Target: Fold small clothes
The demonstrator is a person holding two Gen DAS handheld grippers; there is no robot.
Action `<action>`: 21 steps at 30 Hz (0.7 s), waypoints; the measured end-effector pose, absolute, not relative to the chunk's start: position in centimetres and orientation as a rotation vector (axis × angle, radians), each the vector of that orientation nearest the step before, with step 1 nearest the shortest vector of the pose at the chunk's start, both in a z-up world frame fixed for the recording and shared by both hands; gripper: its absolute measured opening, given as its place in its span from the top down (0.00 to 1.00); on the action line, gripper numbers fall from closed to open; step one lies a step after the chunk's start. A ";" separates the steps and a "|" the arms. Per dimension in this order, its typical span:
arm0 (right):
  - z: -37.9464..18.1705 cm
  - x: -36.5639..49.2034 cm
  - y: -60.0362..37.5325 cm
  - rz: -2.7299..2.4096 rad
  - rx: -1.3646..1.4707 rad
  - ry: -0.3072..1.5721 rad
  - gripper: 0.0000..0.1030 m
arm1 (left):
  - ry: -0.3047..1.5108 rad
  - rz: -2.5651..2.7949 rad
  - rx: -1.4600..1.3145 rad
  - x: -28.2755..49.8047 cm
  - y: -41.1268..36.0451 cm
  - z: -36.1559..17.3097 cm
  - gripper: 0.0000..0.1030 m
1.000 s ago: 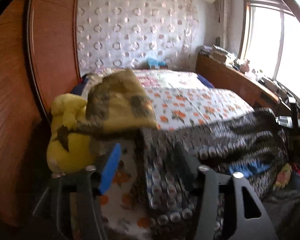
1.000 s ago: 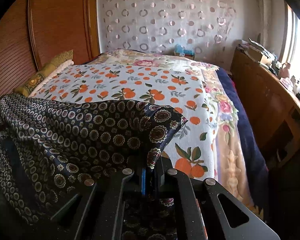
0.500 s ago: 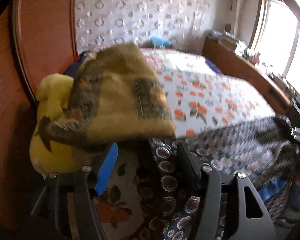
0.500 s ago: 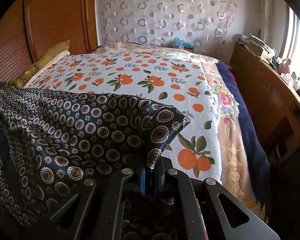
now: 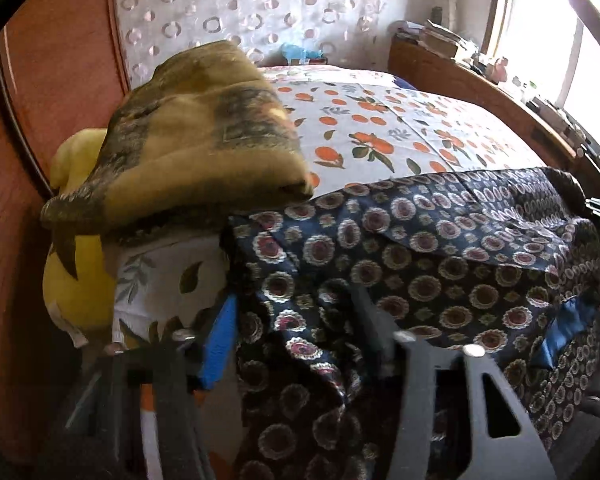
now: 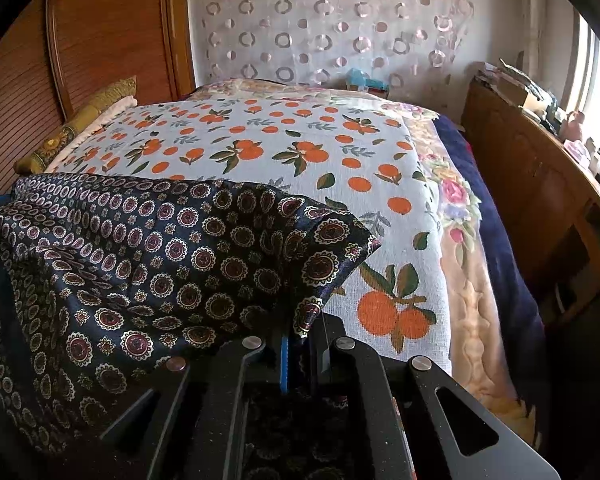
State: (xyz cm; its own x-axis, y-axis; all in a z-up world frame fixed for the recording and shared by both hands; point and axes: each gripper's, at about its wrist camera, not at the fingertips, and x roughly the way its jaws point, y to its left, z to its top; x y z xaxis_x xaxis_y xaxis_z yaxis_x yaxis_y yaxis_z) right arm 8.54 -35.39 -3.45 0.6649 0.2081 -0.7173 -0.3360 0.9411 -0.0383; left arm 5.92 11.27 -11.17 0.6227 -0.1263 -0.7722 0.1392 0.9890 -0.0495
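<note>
Left wrist view: a bed (image 5: 400,128) under an orange-print sheet is seen against a ring-patterned curtain (image 5: 260,4), with a wooden headboard (image 5: 52,72) at left and a window (image 5: 548,32) at right. An ochre pillow (image 5: 196,136) is piled on a yellow plush (image 5: 76,272). The garment (image 5: 440,264), dark with medallions, is stretched left to right across the near edge. The left gripper (image 5: 296,332) is seen with fingers apart, cloth draped between them.

Right wrist view: the same sheet (image 6: 260,148) is shown beside a wooden cabinet (image 6: 540,200). The garment's (image 6: 160,264) corner is clamped in the right gripper (image 6: 300,348).
</note>
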 end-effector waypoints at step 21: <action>5.7 10.6 -33.8 0.304 -0.159 0.496 0.96 | 0.536 -0.141 0.056 11.4 9.6 1.1 0.96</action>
